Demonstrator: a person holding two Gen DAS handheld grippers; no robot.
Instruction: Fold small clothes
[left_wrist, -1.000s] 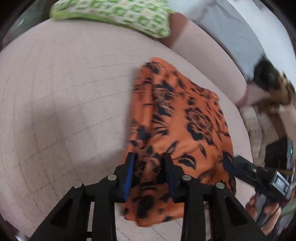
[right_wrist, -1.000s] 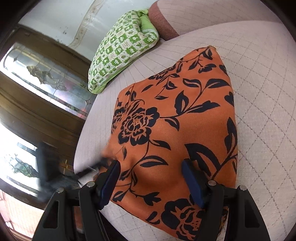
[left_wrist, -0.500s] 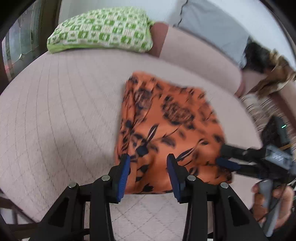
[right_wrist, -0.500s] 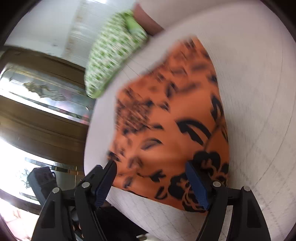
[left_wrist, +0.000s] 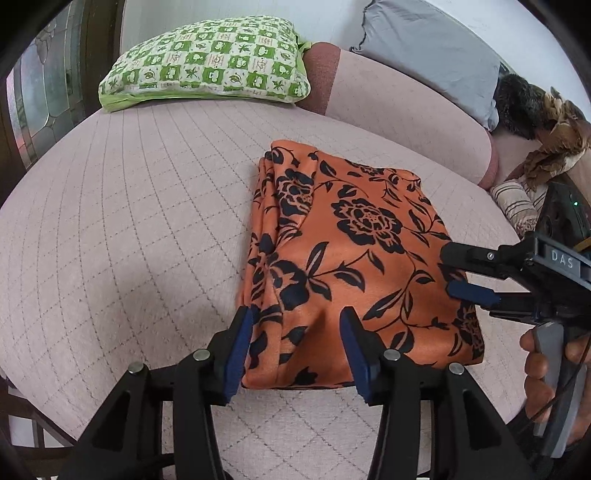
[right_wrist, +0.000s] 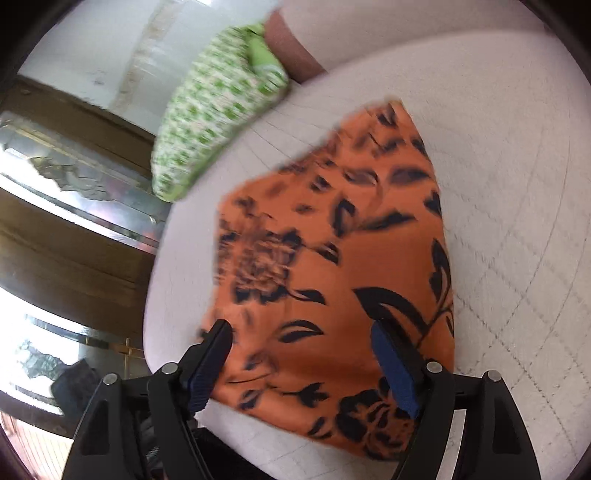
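Pink quilted bed (left_wrist: 122, 229) fills both views, with a green checked pillow (left_wrist: 210, 62) at its far edge and a grey pillow (left_wrist: 424, 55) far right. Near its front edge lies the folded orange floral cloth (left_wrist: 354, 258), flat. Left hand-held gripper (left_wrist: 295, 350) hovers at the cloth's near edge, jaws opening, released. Right hand-held gripper (right_wrist: 303, 365) stands wide over the cloth's right side, grasping nothing.

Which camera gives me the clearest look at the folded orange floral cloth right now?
The left wrist view: the orange floral cloth is sharp there, all edges visible. The right wrist view shows it motion-blurred.
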